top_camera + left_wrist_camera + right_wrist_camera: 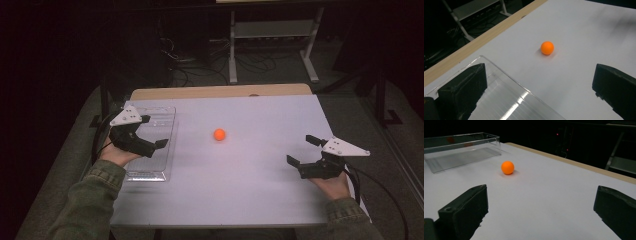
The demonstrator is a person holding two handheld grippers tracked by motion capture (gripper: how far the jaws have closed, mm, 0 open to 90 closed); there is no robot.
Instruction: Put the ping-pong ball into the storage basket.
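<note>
A small orange ball [219,134] rests on the white tabletop [250,175], near its middle. A clear plastic tray [156,167] lies along the left side and has nothing in it. My left gripper [155,131] hovers open over the tray, pointing toward the ball. In the left gripper view the ball [547,47] lies ahead of the open jaws, past the tray's rim [506,75]. My right gripper [300,149] is open at the right of the table, well clear of the ball. In the right gripper view the ball [507,167] sits ahead to the left, with the tray [461,147] behind it.
A wooden strip [220,91] runs along the table's far edge. Beyond it stand a metal shelf frame [272,30] and loose cables [200,65] on a dark floor. A cable [385,200] trails from the right gripper off the table's right side.
</note>
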